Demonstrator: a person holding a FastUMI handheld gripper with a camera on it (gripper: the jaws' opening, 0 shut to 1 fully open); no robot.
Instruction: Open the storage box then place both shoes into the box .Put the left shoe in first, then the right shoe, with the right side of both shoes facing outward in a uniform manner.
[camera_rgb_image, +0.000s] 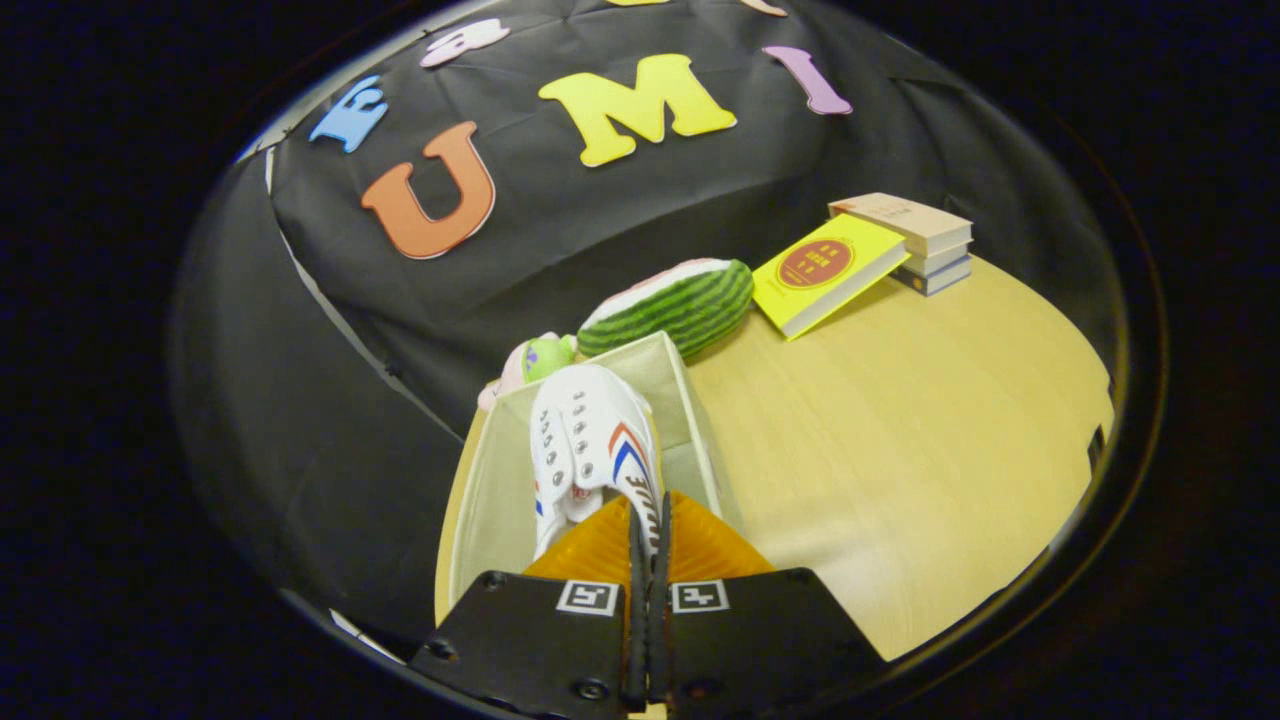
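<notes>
A white shoe (590, 430) with red and blue stripes and metal eyelets hangs toe-forward inside the open beige storage box (692, 410). My gripper (650, 525) is shut on the shoe's rear edge, with both fingers pressed close together on a thin part of it. The shoe's striped side faces right, towards the box's right wall. More white shoe material (552, 515) shows lower left of the fingers; whether it belongs to a second shoe I cannot tell. The box stands at the left edge of the wooden table (900, 430).
Just beyond the box lie a watermelon plush (680, 300) and a small green toy (545, 355). Farther right, a yellow book (825, 270) leans on a stack of books (925, 235). Bare tabletop stretches to the right of the box.
</notes>
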